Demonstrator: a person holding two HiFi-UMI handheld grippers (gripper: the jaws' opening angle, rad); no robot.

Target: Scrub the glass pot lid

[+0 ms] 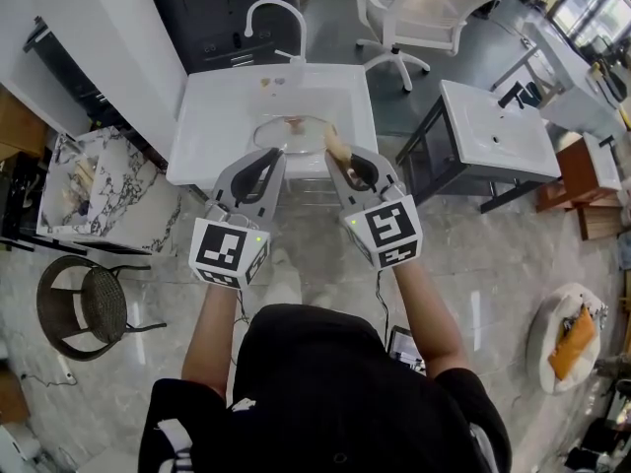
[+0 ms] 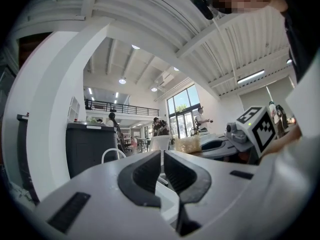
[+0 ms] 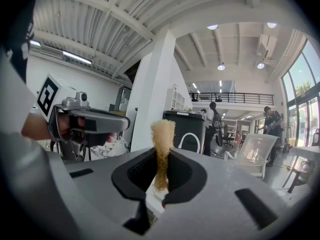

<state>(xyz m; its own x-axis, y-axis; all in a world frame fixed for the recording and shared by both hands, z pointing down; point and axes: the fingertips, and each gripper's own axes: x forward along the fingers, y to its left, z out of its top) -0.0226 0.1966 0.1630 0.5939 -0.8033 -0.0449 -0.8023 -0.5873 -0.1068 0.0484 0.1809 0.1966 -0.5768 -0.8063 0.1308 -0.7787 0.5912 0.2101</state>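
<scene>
**A:** What is the left tool (image 1: 266, 158) doing?

**B:** It is hovering at the near edge of the white sink (image 1: 202, 116). Its jaws are drawn together with nothing between them. I am reading it as the free helper, ready to steady the lid.

**A:** And where is the glass pot lid (image 1: 284, 134) lying?

**B:** It is lying in the basin, in front of the faucet (image 1: 276, 10) and just beyond both tools. That is probably so water and suds are draining away there.

**A:** And the right tool (image 1: 340, 158)?

**B:** It is pinching a tan scrub sponge (image 1: 335, 144). The sponge's free end is sticking out past the jaws, so the soft part should be meeting the glass first. I cannot tell whether it is touching the lid.
</scene>
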